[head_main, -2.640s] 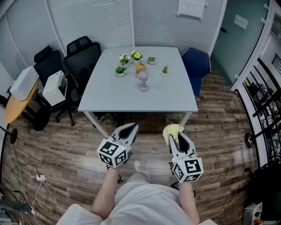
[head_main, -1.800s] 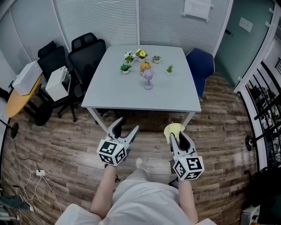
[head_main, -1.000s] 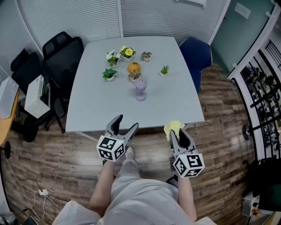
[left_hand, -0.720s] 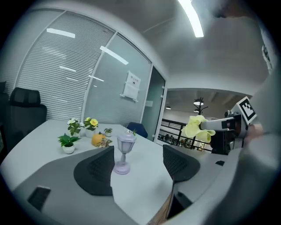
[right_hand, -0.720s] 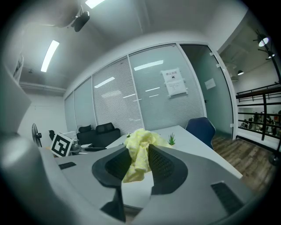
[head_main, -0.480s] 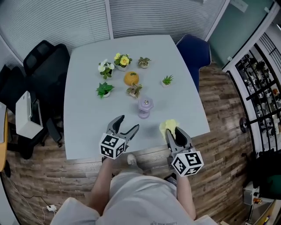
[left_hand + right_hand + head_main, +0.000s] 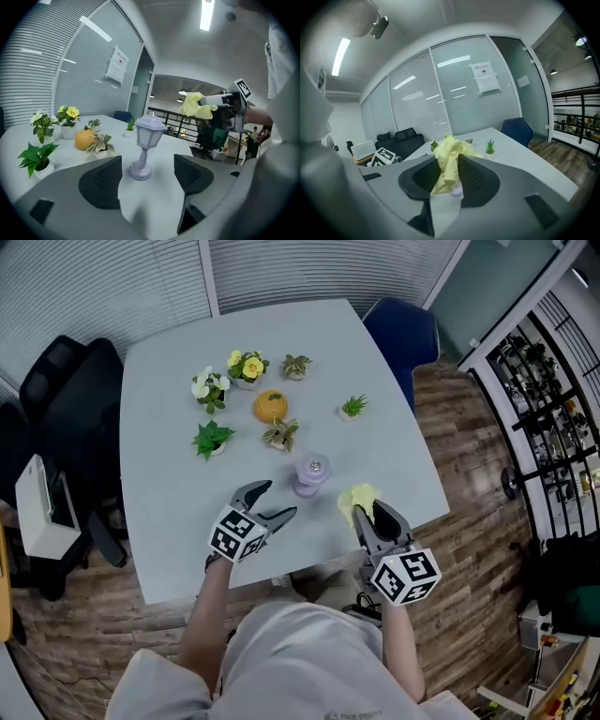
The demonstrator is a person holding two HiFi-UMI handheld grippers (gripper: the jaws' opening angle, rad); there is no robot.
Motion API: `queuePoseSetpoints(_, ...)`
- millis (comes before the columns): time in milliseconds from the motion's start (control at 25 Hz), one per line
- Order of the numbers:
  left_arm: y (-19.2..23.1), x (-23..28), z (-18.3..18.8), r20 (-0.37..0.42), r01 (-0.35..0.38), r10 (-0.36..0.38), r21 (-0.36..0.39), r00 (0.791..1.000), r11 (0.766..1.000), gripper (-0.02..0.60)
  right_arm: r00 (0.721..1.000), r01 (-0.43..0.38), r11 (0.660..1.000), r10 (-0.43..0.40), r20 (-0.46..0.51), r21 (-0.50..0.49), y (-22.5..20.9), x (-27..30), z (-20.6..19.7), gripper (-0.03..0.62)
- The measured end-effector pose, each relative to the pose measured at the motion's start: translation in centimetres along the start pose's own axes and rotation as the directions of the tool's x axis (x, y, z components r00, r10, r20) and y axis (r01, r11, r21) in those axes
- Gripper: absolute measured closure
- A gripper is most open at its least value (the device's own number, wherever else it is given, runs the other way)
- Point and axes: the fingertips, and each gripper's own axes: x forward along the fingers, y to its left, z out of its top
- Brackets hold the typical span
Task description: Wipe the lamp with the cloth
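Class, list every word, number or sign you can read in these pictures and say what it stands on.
Paper notice on the glass wall: print too blurred to read.
Marker cube: square pattern only, no words.
Nothing legible anywhere.

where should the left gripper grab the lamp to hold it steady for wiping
Take the lamp by its thin stem, between round base and lantern head. Come in level, straight ahead: the open left gripper faces it, and the upright stem should fit between its jaws.
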Motion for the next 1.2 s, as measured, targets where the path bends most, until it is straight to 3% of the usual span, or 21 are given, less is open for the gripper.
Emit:
queuePoseSetpoints(160, 0.7, 1.4, -1.2, -0.051, 0.031, -0.027, 0.08, 0.998, 0.996, 0.258, 1.0, -0.008, 1.0, 0.009, 0.009, -0.009, -0.2, 1.1, 0.8, 0.468)
queuePoseSetpoints(600, 1.3, 4.9, -3.5, -0.178, 0.12, -0.083, 0.209, 0.981, 0.97, 0.258, 0.999, -0.044, 0.998, 0.045, 0.03, -0.034, -0.8, 3.9, 1.8, 0.468)
queuePoseSetpoints(800, 1.6, 6.1, -4.6, -0.222, 0.139, -0.089, 0.219, 0.971, 0.966, 0.258, 0.997, -0.077, 0.996, 0.077, 0.007, -0.053, -0.9, 4.4, 1.9, 0.468)
queuePoseSetpoints(1000, 2.1, 7.2, -4.5, -0.209, 0.152, -0.107, 0.212, 0.972, 0.965, 0.258, 0.995, -0.097, 0.995, 0.097, -0.002, -0.038, -1.8, 5.4, 2.3, 0.468)
queuePoseSetpoints(1200, 2.9, 8.7, -5.4, -0.236, 0.171, -0.11, 0.26, 0.965, 0.95, 0.258, 0.989, -0.148, 0.989, 0.148, -0.001, -0.027, -1.5, 6.4, 2.1, 0.468)
